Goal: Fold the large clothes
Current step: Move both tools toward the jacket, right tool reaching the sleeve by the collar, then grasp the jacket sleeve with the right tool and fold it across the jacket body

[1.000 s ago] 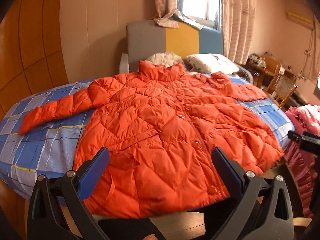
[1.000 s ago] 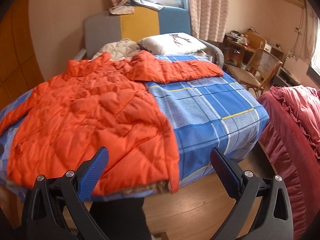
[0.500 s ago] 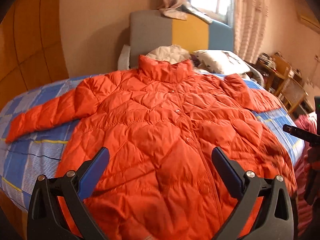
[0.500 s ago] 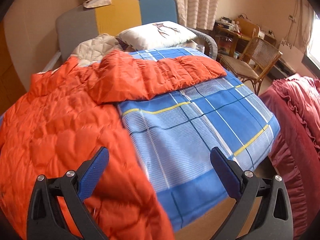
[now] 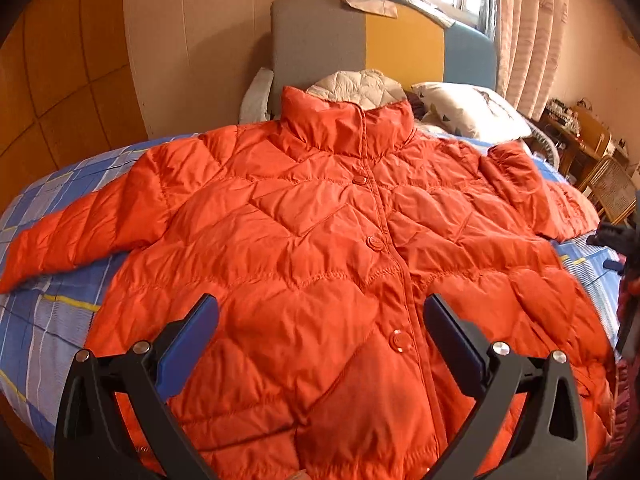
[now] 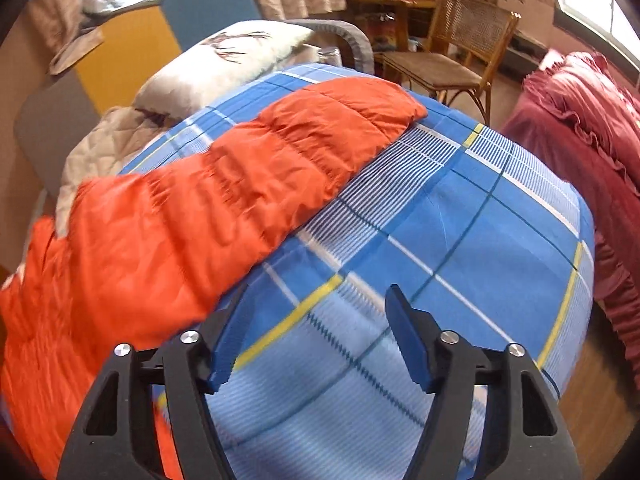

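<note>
My left gripper [image 5: 320, 336] hangs over the lower front of the jacket [image 5: 320, 248], its fingers [image 5: 192, 340] spread wide with nothing between them — the padded cloth lies below, not pinched. The jacket is orange, quilted, spread face up on the bed [image 5: 44, 320], buttoned down the middle, collar toward the headboard [image 5: 360, 44]. One sleeve runs out to the left across the blue checked sheet; the other sleeve [image 6: 280, 160] stretches out the opposite way toward the far edge of the bed.

My right gripper [image 6: 312, 328] points down at bare sheet [image 6: 460, 240] just beside that second sleeve. Its fingers [image 6: 408, 344] have just been closing and now stand partly apart, with only the sheet seen between them; the left finger's tip sits at the sleeve's lower edge, though I cannot tell whether it touches the cloth. In the left view the right gripper shows only as a dark shape at the right edge, near the sleeve's end.

A pillow [image 6: 224, 64] and a beige quilted cover [image 5: 360, 88] lie at the head of the bed. A wicker chair [image 6: 452, 48] stands beyond the bed, and a dark red ruffled cloth [image 6: 580, 120] is off to the right, apart from the bed.
</note>
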Available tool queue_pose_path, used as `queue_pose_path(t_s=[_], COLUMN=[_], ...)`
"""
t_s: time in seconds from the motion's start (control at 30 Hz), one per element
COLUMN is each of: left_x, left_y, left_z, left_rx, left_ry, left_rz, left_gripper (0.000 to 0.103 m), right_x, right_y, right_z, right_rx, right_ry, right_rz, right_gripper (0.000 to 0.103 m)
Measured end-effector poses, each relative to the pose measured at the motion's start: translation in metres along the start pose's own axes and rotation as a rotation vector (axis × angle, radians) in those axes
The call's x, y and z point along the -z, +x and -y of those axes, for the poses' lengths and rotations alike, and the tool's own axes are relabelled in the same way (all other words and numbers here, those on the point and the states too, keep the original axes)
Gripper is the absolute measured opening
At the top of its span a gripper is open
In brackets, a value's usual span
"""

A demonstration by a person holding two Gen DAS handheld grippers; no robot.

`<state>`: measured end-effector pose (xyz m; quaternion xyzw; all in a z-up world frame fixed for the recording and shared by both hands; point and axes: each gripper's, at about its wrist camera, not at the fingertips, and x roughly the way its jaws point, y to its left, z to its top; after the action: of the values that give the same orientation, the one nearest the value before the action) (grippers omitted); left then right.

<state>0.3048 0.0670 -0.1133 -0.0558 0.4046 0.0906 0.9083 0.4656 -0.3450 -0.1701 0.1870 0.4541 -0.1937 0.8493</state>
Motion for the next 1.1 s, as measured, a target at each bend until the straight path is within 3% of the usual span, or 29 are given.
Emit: queue_pose_path(t_s=[0.17,0.23,0.33,0.4,0.43,0.47,0.6,0.73,0.9,1.1], left_x=[-0.006,-0.007,-0.006,-0.004,-0.004,-0.003,-0.003,-0.002,0.002,0.005], left_y=[0.021,0.028,0.04,0.045,0.047,0.048,0.048,0.042,0.028,0.013], left_z=[0.003,0.003,0.003,0.002,0.001,0.0,-0.002,-0.007,-0.022,-0.048], left_rx=[-0.016,-0.018,-0.031,-0.038,-0.039,-0.035,-0.032,-0.03,-0.029,-0.017], left_ry=[-0.011,-0.015,-0.016,-0.017,-0.02,-0.022,-0.023,-0.032,-0.049,-0.081], left_rz=[-0.021,-0.033,-0.055,-0.064,-0.069,-0.071,-0.069,-0.06,-0.043,-0.021], left_gripper=[0.101,0.101,0.101,0.101,0.101,0.101,0.101,0.101,0.101,0.101], right_x=[-0.028,-0.035,-0.045,-0.05,-0.052,-0.054,-0.058,-0.043,0.012,0.111], right_y=[0.03,0.039,0.052,0.053,0.05,0.044,-0.005,-0.054,-0.101,-0.129], right_z=[0.015,0.016,0.015,0.009,0.006,-0.001,-0.044,-0.106,-0.195,-0.28], right_rx=[-0.027,-0.034,-0.054,-0.07,-0.071,-0.068,-0.121,-0.201,-0.337,-0.486], right_ry=[0.157,0.188,0.216,0.194,0.173,0.137,-0.057,-0.277,-0.553,-0.82], right_rz=[-0.016,-0.017,-0.007,0.013,0.024,0.054,0.212,0.31,0.337,0.256], right_gripper=[0.059,0.052,0.034,0.01,0.008,0.004,0.003,0.003,0.002,0.002])
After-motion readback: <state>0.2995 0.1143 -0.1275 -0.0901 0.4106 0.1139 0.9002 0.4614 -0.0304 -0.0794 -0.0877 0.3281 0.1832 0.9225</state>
